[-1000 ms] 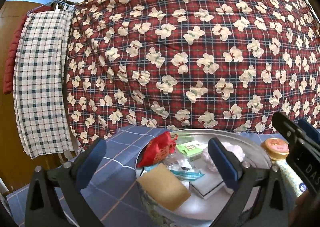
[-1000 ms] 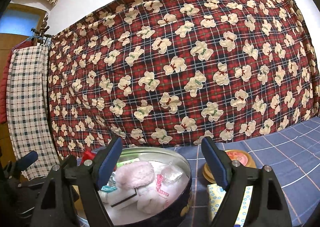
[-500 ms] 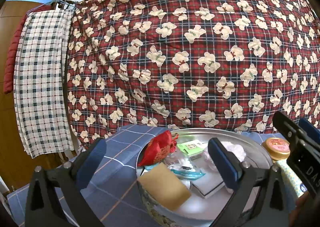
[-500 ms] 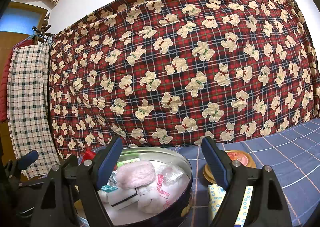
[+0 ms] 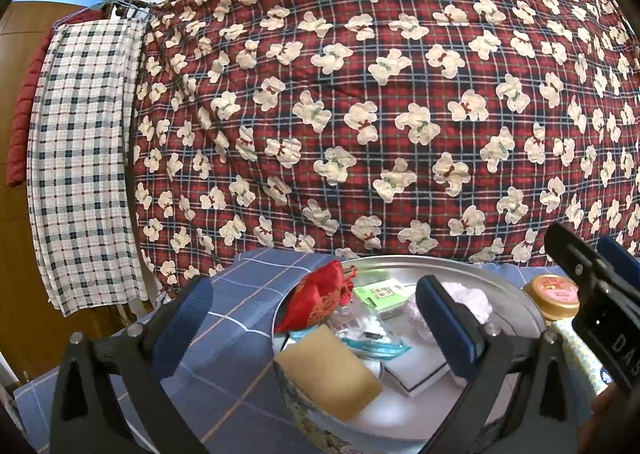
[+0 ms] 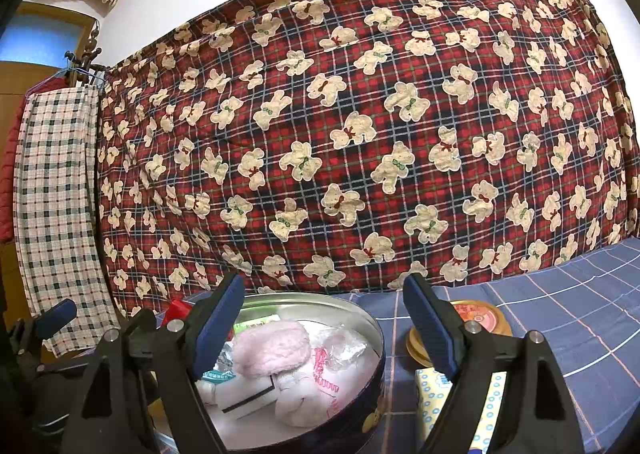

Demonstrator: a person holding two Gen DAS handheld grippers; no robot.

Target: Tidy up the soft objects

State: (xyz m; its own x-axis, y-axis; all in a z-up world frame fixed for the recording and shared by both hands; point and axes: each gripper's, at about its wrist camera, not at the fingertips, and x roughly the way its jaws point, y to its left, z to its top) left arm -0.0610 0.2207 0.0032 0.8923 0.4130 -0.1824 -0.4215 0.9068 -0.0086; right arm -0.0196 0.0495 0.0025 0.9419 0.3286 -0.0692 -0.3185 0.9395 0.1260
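With both the left gripper (image 5: 316, 328) and right gripper (image 6: 324, 320) wide open and empty, reaching into the crowded tin (image 6: 374, 328) risks dragging the tan sponge (image 5: 328, 372), seemingly perched on its 7 o'clock rim, overboard.

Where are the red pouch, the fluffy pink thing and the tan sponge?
red pouch (image 5: 320, 300), left wrist view, middle of its cloth
fluffy pink thing (image 6: 272, 348), right wrist view, its top
tan sponge (image 5: 328, 372), left wrist view, flat face

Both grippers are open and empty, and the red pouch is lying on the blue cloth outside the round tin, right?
Not quite: the red pouch sits inside the round tin, against its left rim, as the left wrist view shows. The left gripper and right gripper are open and empty.
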